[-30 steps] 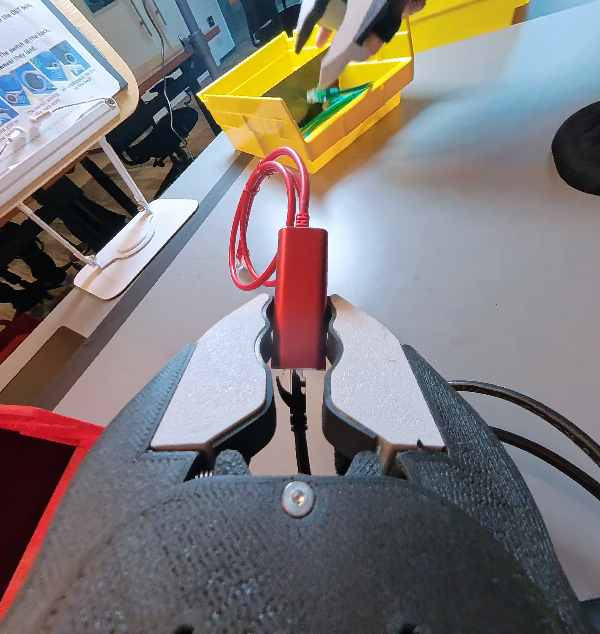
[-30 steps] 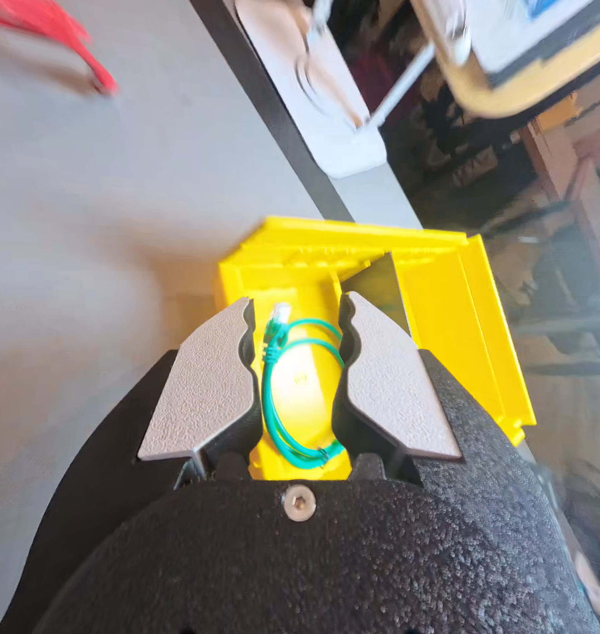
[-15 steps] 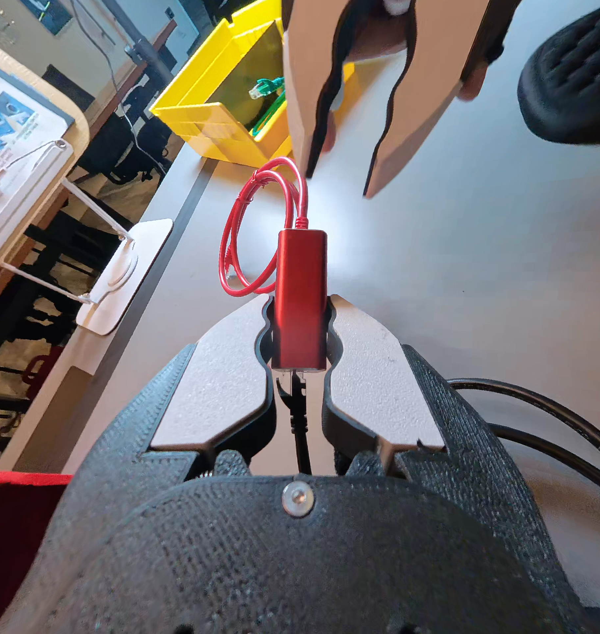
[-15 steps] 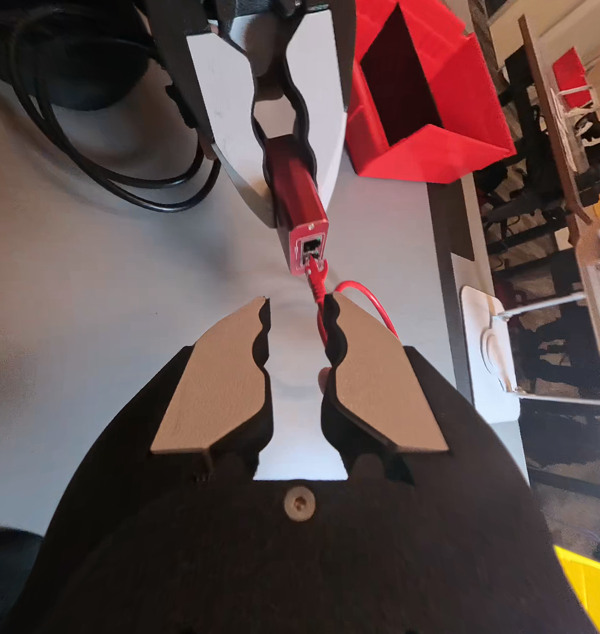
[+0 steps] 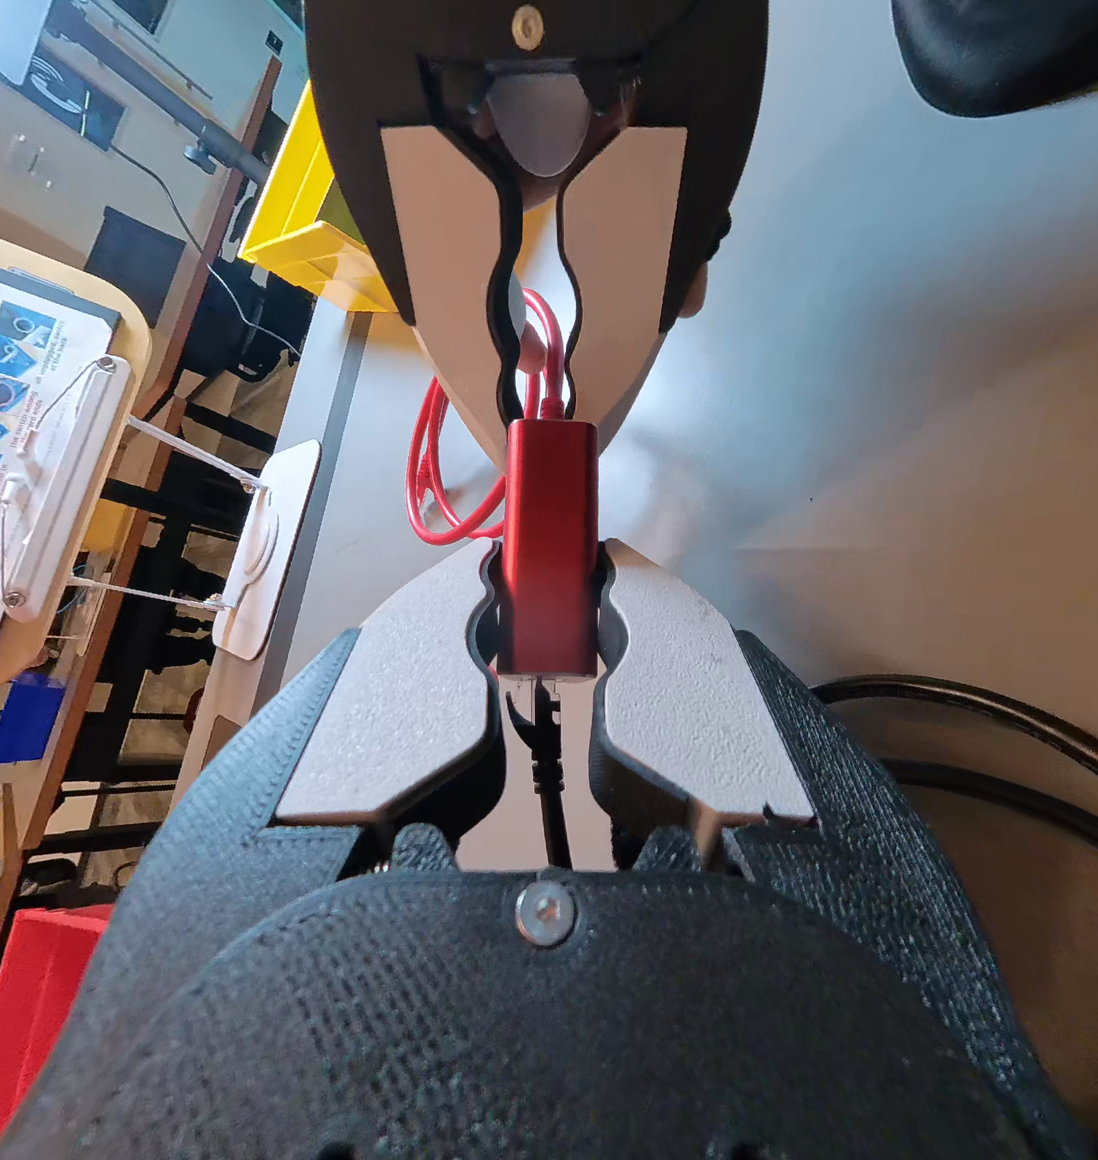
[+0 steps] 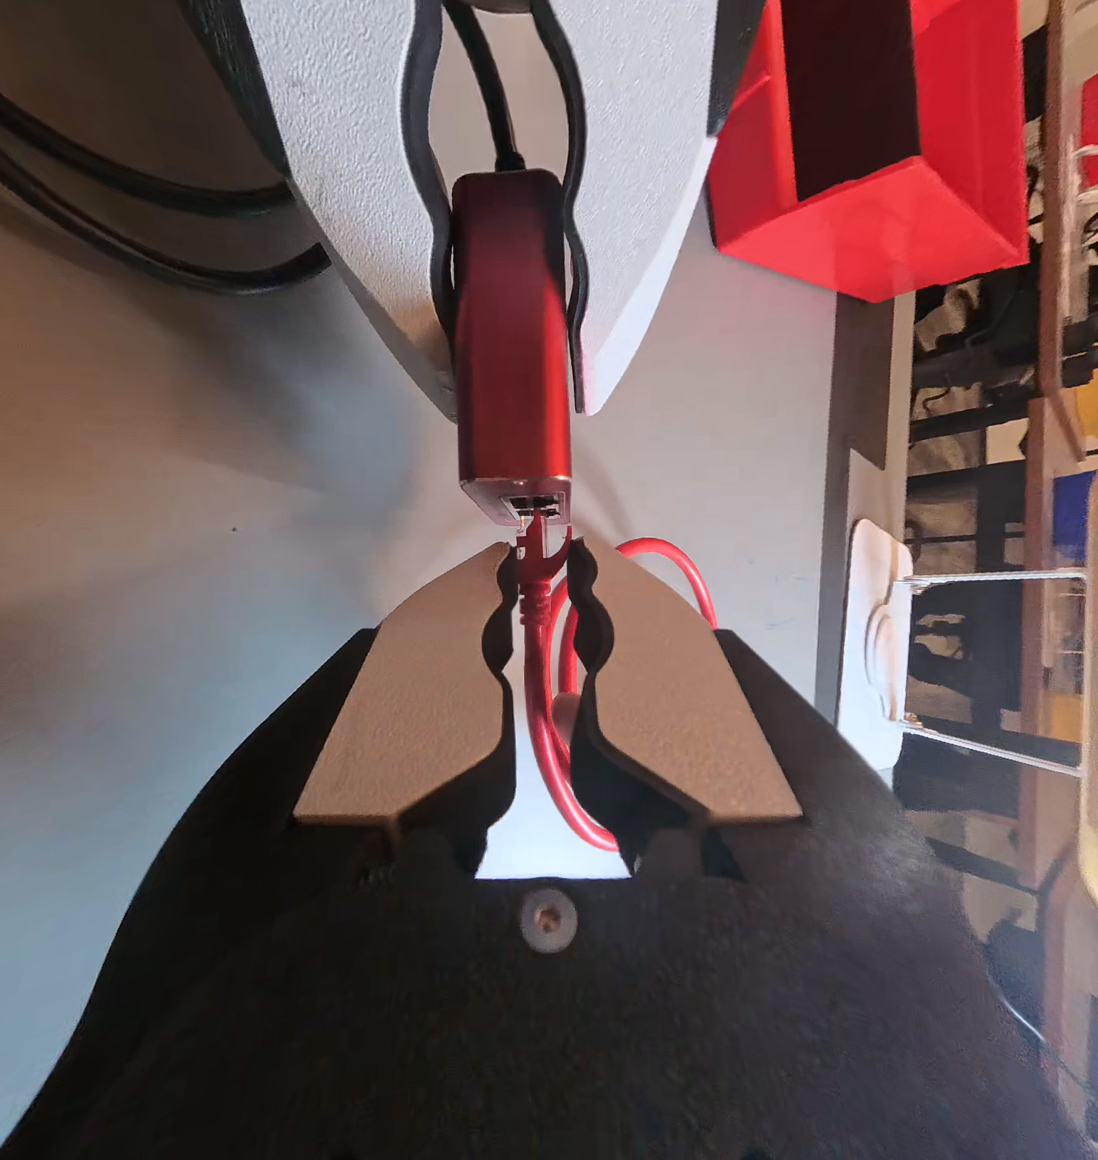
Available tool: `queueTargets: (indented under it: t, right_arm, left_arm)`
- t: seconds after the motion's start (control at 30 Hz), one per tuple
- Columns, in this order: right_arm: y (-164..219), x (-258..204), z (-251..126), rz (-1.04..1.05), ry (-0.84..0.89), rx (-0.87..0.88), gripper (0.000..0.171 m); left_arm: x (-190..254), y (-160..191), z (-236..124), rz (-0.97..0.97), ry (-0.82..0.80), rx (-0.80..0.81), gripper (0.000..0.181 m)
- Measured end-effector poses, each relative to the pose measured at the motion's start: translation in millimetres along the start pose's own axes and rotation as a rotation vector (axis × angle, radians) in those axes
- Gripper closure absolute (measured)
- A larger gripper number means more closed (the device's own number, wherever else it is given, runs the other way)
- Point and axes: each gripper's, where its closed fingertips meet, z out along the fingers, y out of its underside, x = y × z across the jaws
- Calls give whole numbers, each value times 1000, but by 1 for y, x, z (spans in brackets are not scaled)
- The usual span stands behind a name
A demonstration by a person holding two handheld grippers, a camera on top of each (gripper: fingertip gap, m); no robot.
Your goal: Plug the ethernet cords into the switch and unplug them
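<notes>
Red metal switch [image 5: 548, 540], a slim box, is clamped between the fingers of the left gripper [image 5: 546, 565] just above a grey table [image 5: 847, 376]. A black cord [image 5: 549, 772] is plugged into its near end, a red ethernet cord [image 6: 537, 596] into its far end. The right gripper [image 6: 539, 552] faces it from the far side, its fingers narrowed around the red cord's plug boot; whether they actually pinch it cannot be told. The red cord loops on the table to the left. Far left sits a yellow bin [image 5: 302, 232], near left a red bin [image 5: 25, 1004].
</notes>
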Motion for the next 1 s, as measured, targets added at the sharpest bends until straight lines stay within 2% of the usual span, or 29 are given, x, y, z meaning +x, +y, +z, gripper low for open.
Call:
queueTargets:
  t: [0.27, 0.5, 0.67, 1.0]
  right_arm:
    - [-4, 1, -4, 8, 55, 48, 158]
    - [-8, -1, -8, -14, 82, 63, 158]
    - [-8, -4, -12, -144, 102, 7, 158]
    - [3, -40, -11, -448, -55, -104, 157]
  left_arm:
    - [0, 5, 1, -102, 49, 16, 149]
    - [3, 7, 3, -59, 52, -23, 152]
    - [2, 12, 4, 4, 39, -101, 152]
    - [30, 12, 11, 104, 155, -125, 152]
